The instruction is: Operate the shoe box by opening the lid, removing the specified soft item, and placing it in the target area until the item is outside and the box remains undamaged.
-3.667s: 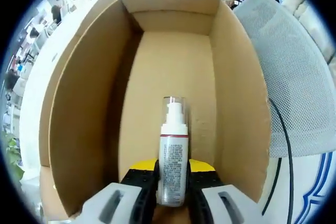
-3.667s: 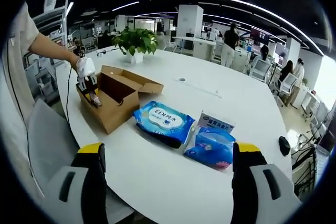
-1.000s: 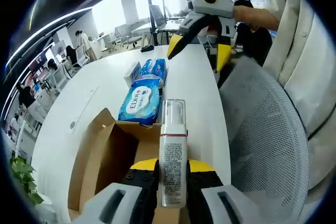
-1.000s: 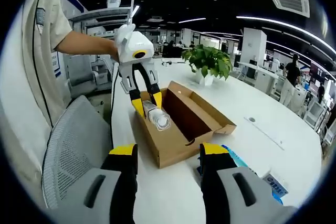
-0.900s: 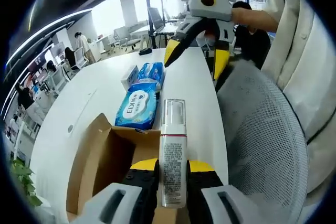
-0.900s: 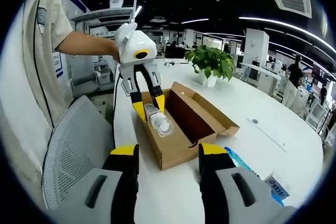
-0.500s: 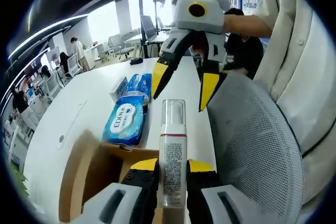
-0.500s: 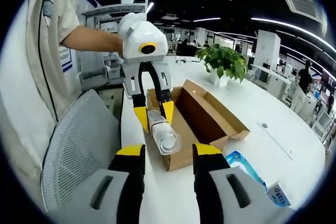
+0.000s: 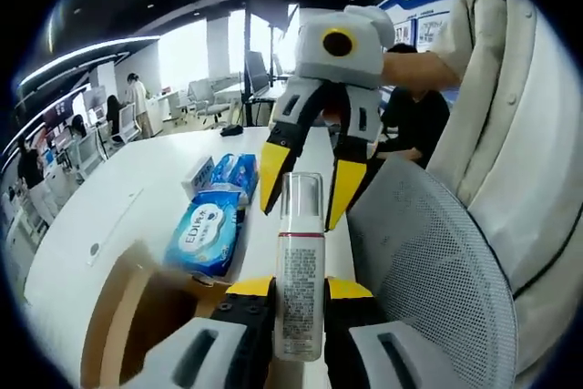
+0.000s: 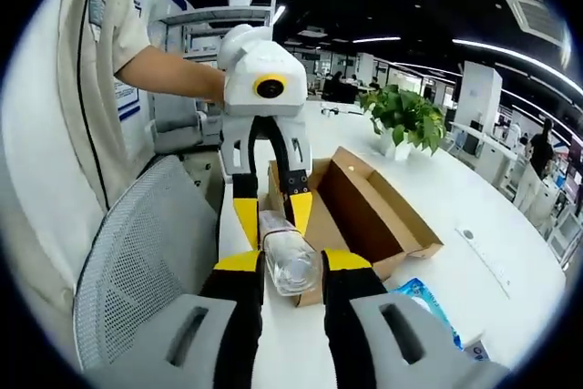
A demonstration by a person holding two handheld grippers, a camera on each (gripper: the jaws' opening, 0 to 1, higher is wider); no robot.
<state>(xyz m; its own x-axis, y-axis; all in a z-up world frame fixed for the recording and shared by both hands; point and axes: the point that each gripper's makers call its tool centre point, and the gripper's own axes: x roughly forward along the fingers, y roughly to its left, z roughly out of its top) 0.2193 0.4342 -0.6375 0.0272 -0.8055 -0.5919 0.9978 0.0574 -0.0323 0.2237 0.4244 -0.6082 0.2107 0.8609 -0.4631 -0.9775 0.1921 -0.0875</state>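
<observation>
My left gripper (image 9: 299, 302) is shut on a white pump bottle (image 9: 299, 266) with a clear cap, held in the air above the open cardboard shoe box (image 9: 137, 316). The right gripper (image 9: 299, 214) faces it, its yellow fingers (image 9: 273, 175) on either side of the cap with small gaps. In the right gripper view the left gripper (image 10: 273, 223) reaches in from the person's hand and the bottle (image 10: 290, 269) points at the camera. My right gripper (image 10: 291, 266) is open, its jaws narrow around the capped end. The shoe box (image 10: 373, 198) lies open on the white table behind.
A blue wipes pack (image 9: 205, 234), a second blue pack (image 9: 235, 168) and a small carton (image 9: 200, 170) lie on the white table (image 9: 109, 198). A grey mesh chair (image 9: 428, 280) stands at the table's edge beside the person. A potted plant (image 10: 405, 116) stands behind the box.
The left gripper has lifted the bottle out of the box and toward the right gripper. The right gripper has come closer, and its jaws have narrowed around the bottle's cap.
</observation>
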